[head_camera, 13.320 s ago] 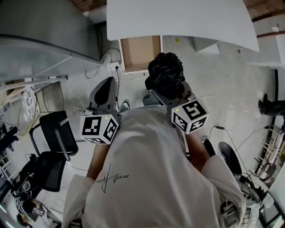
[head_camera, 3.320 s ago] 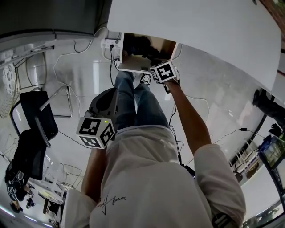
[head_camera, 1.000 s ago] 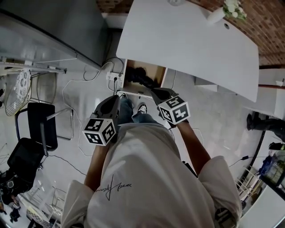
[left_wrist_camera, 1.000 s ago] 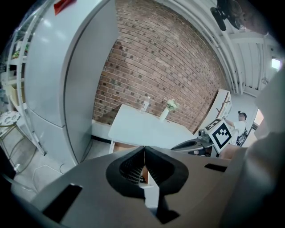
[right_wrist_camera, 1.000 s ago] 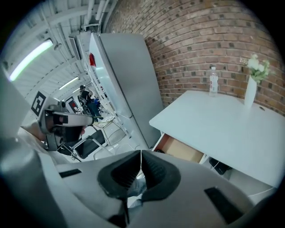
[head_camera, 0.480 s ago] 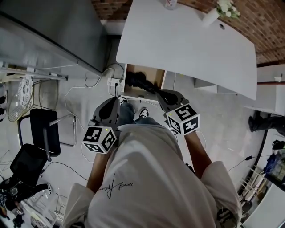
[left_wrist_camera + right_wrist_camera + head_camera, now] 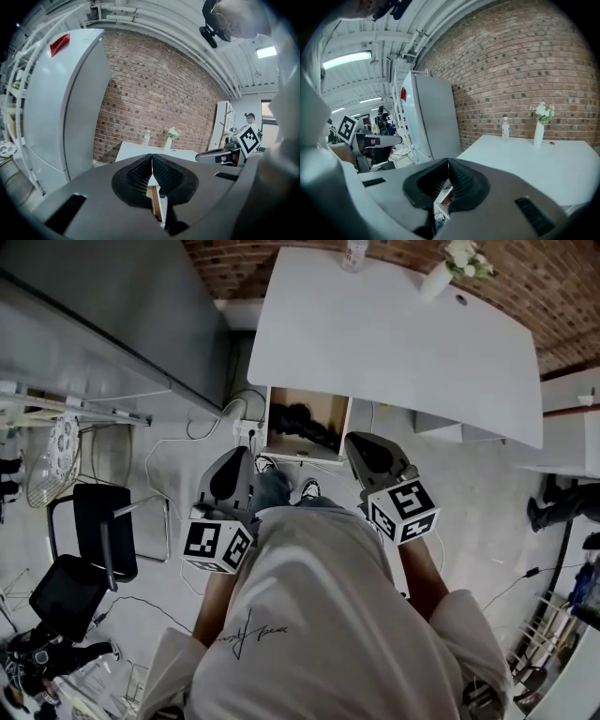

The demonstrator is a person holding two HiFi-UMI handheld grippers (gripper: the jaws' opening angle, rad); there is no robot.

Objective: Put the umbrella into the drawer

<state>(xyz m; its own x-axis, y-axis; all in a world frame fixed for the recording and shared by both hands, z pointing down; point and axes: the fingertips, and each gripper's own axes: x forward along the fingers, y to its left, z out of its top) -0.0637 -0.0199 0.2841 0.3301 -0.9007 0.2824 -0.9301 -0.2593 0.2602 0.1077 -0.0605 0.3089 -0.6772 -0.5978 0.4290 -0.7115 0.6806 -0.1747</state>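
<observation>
Head view: black folded umbrella (image 7: 302, 424) lies inside the open wooden drawer (image 7: 325, 401), which sticks out from under the white desk (image 7: 403, 343) toward the person. Left hand-held gripper (image 7: 232, 463) and right hand-held gripper (image 7: 362, 441) sit either side of the person's legs. Both are apart from the drawer, noses pointing at it, marker cubes facing the cam. White T-shirt (image 7: 319, 615) fills the lower frame. Far desk edge carries a clear plastic bottle (image 7: 353, 253) and a white vase w/ flowers (image 7: 439, 276). Black chair (image 7: 103, 535) stands on the floor at left.

Left gripper view: left hand-held gripper (image 7: 152, 161) is closed, ribbed pads touching, nothing gripped. A sliver of the drawer (image 7: 153, 199) shows below the tips. Beyond are the desk (image 7: 136, 152), red brick wall (image 7: 154, 93) and tall white fridge (image 7: 61, 103) at left. Right hand-held gripper (image 7: 220, 155) shows at the right edge.

Right gripper view: right hand-held gripper (image 7: 447, 164) is closed too, pads together, empty. The desk (image 7: 534, 157) carries the bottle (image 7: 505, 127) and vase (image 7: 539, 126) in front of the brick wall (image 7: 520, 70). Fridge (image 7: 431, 122) is left of the desk. Left hand-held gripper (image 7: 377, 139) is at far left.
</observation>
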